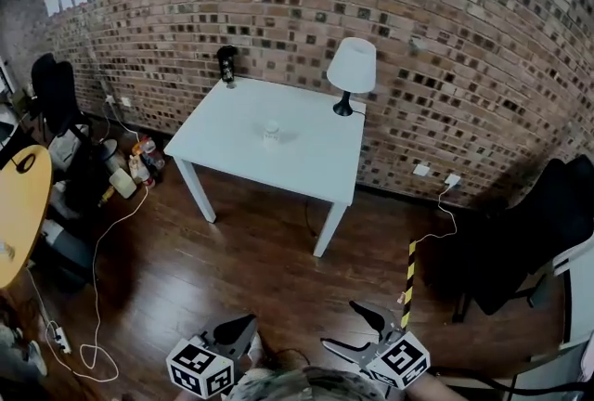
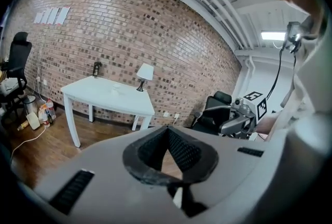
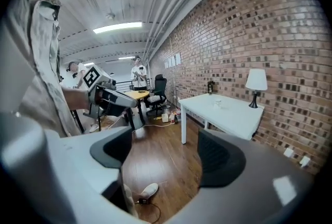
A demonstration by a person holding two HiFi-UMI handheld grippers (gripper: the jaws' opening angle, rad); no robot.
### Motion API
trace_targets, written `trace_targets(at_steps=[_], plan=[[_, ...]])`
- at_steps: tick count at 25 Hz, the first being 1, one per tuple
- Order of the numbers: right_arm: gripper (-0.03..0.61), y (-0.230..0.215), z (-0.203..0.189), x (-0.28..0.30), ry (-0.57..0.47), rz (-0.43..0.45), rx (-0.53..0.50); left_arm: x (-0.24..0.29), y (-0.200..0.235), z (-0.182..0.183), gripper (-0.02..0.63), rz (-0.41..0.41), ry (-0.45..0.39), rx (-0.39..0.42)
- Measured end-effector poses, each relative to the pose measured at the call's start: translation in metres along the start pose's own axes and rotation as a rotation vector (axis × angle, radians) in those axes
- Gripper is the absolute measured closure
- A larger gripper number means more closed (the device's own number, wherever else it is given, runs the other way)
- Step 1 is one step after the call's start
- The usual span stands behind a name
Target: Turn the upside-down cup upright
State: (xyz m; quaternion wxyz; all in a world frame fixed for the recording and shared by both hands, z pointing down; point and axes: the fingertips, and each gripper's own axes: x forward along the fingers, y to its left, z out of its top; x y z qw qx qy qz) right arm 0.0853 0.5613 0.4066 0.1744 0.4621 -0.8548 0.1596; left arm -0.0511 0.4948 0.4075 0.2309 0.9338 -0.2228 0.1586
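A small pale cup (image 1: 270,133) stands upside down near the middle of the white table (image 1: 316,162), far across the wooden floor from me. It shows tiny in the left gripper view (image 2: 116,88) and in the right gripper view (image 3: 218,104). Both grippers are held low near my body, well short of the table. My left gripper (image 1: 247,323) (image 2: 167,134) has its pads together with nothing in them. The right gripper (image 1: 340,325) (image 3: 163,153) is open and holds nothing.
A white lamp (image 1: 351,70) and a dark bottle (image 1: 226,65) stand at the table's back edge by the brick wall. Bottles and bags (image 1: 139,165) and a cable (image 1: 102,297) lie left of the table. A yellow round table (image 1: 19,204) is at left, a black chair (image 1: 529,241) at right.
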Motion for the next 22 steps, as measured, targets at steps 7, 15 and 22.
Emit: trace_targets(at_steps=[7, 15, 22], plan=[[0.186, 0.013, -0.061, -0.101, -0.018, -0.018, 0.021, 0.009, -0.121, -0.054, 0.609, -0.023, 0.032, 0.010], [0.189, 0.025, -0.077, -0.143, -0.079, -0.017, 0.001, -0.004, -0.171, -0.072, 0.609, 0.016, 0.053, 0.028], [0.192, 0.036, -0.085, -0.158, -0.059, -0.016, -0.015, -0.006, -0.189, -0.081, 0.609, 0.001, 0.047, 0.026]])
